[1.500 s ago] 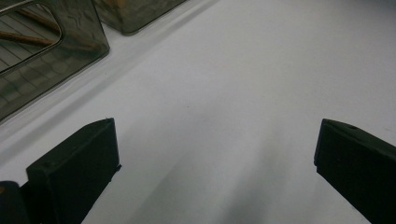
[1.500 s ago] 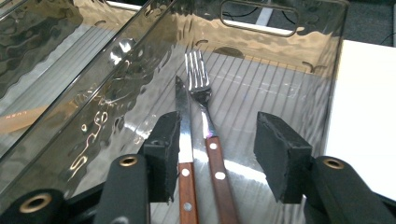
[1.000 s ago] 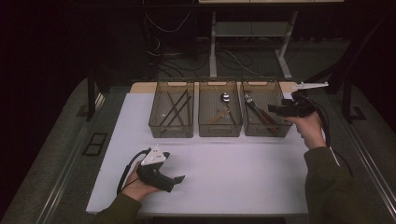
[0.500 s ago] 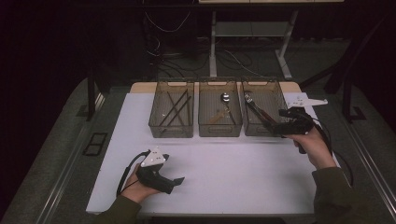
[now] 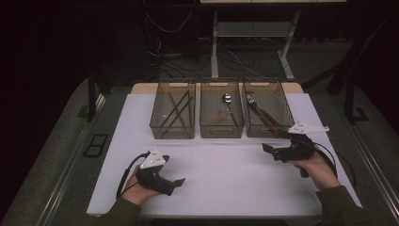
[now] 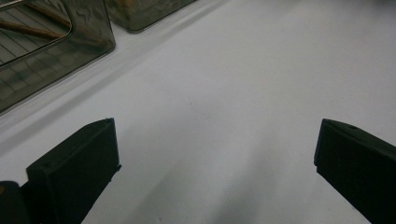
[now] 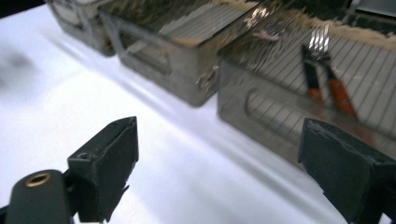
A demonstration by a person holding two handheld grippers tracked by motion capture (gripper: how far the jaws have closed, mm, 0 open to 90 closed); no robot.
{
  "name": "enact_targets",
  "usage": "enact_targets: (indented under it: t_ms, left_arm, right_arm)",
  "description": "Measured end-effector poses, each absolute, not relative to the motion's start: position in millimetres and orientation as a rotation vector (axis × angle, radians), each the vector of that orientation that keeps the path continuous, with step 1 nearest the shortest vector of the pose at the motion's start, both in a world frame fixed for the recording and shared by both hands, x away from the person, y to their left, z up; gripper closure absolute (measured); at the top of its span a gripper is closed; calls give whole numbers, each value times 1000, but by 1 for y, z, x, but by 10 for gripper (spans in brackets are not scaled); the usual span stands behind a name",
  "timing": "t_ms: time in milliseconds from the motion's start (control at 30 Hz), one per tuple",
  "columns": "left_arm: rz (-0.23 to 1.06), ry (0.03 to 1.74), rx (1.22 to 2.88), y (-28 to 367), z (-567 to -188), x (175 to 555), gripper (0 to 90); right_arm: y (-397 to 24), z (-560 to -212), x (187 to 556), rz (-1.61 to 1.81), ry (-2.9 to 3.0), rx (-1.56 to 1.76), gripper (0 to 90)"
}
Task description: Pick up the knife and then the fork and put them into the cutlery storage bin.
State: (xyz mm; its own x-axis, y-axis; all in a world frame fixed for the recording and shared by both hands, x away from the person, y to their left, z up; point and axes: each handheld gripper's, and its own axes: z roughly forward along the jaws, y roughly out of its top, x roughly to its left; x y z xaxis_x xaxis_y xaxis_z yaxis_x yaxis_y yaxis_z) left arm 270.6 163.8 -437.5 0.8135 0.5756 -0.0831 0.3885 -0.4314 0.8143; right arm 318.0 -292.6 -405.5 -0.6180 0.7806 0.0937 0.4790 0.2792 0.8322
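Three clear bins stand in a row at the back of the white mat [image 5: 226, 188]. The left bin [image 5: 172, 127] holds brown chopsticks [image 5: 176, 109], the middle bin [image 5: 221, 128] holds a spoon [image 5: 227, 100], and the right bin [image 5: 268, 129] holds forks [image 5: 256, 108] with orange handles [image 7: 343, 100]. My right gripper [image 5: 273, 147] hovers just in front of the right bin, pointing left. Its jaws have just been opening and stand open with nothing between them [image 7: 224, 163]. My left gripper [image 5: 178, 182] rests low over the near left of the mat, open and empty [image 6: 215, 158].
The mat's edges drop to a grey table surround [image 5: 61, 160]. Desk legs and cables [image 5: 221, 52] stand in the dark behind the bins. A bin corner [image 6: 56, 60] lies to the upper left in the left gripper view.
My right gripper has drawn back from over the right bin toward the person and sunk to just in front of it. The left gripper has stayed put.
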Motion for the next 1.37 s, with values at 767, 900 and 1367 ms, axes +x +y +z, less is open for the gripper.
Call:
enact_targets:
  t_ms: [767,900,1367]
  left_arm:
    - [279,707,2052,166,-435,270,0]
    - [277,712,2053,166,-436,269,0]
    - [273,712,2063,166,-437,269,0]
  right_arm:
    - [-290,-444,259,1309,2266,1083,127]
    - [-291,-446,256,1309,2284,1073,126]
    - [-292,-448,254,1309,2315,1053,126]
